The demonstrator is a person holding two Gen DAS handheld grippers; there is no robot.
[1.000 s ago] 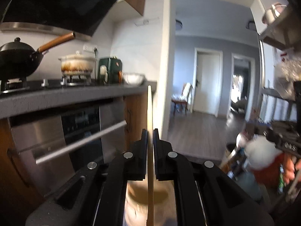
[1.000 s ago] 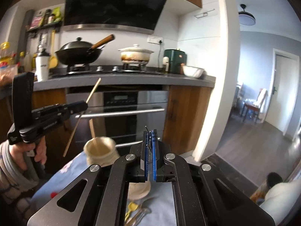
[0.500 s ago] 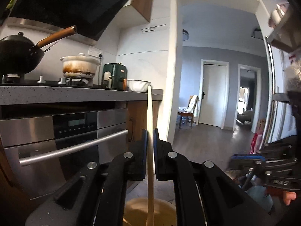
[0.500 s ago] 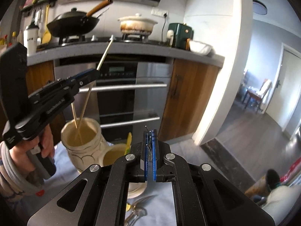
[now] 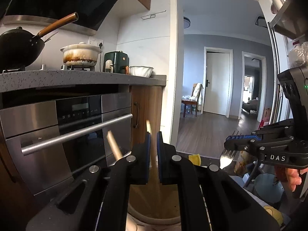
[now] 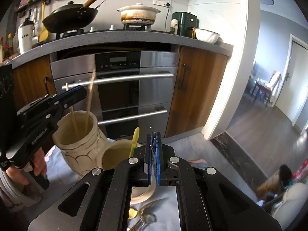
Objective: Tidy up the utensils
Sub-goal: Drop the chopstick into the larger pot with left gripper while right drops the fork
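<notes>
My left gripper [image 5: 153, 134] hangs over the tall cream jar [image 6: 80, 144], jaws slightly apart, and it also shows in the right wrist view [image 6: 77, 94]. A wooden chopstick [image 5: 152, 154] is blurred between the jaws, dropping into the jar [image 5: 154, 207]. A second chopstick [image 6: 74, 121] leans in the jar. My right gripper [image 6: 153, 136] is shut on a metal fork [image 5: 228, 154], tines up. A shorter cream pot [image 6: 113, 154] beside the jar holds a yellow utensil [image 6: 134, 140].
Loose spoons and forks [image 6: 146, 213] lie on the light blue cloth [image 6: 55, 169] below my right gripper. An oven [image 6: 119, 88] and wooden cabinets stand behind. A wok [image 6: 71, 17] and a white pot [image 6: 138, 13] sit on the counter. A doorway opens at the right.
My left gripper has opened a little and let go of the chopstick, which slides down into the jar. My right gripper has tilted down toward the pots, still holding the fork.
</notes>
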